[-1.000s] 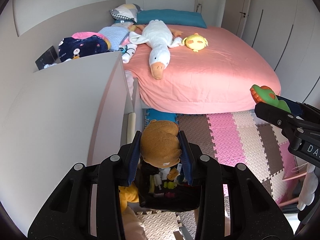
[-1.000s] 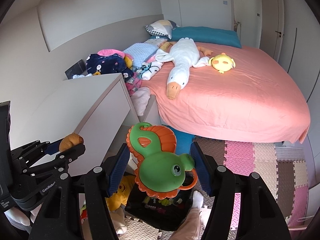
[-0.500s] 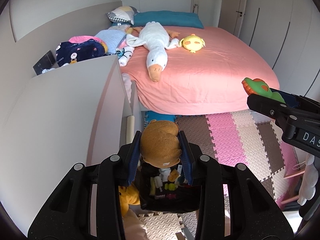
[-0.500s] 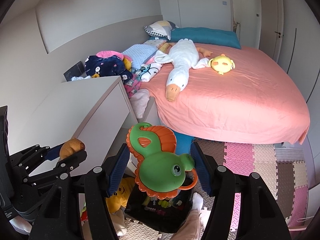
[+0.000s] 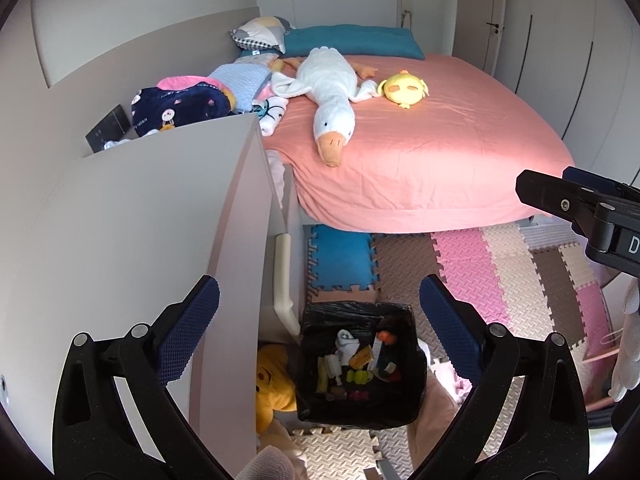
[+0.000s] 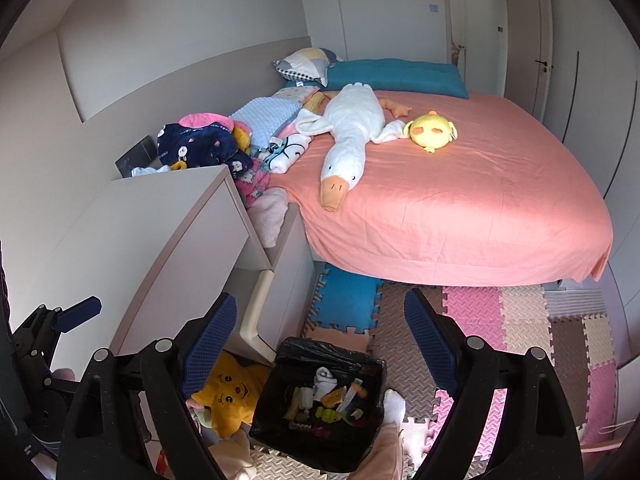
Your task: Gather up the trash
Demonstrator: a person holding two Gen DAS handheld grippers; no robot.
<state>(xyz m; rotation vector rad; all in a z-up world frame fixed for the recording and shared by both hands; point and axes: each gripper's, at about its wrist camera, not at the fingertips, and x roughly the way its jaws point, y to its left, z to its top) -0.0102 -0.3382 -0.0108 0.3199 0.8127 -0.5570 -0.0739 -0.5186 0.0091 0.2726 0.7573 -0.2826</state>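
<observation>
A black-lined trash bin (image 5: 412,360) stands on the foam floor mat below both grippers, holding several small items; it also shows in the right wrist view (image 6: 372,408). My left gripper (image 5: 320,316) is open and empty above the bin. My right gripper (image 6: 316,332) is open and empty above the bin too. The right gripper's body shows at the right edge of the left wrist view (image 5: 580,208). The brown plush and the green toy are not clearly visible among the bin's contents.
A pale cabinet (image 5: 120,220) stands left of the bin. A yellow plush (image 6: 228,396) lies on the floor beside it. The pink bed (image 6: 460,200) behind carries a white goose plush (image 6: 348,132) and a yellow chick plush (image 6: 432,132). Foam tiles (image 5: 500,272) cover the floor.
Both grippers have opened. The brown plush has left the left gripper and the green-and-orange toy has left the right one.
</observation>
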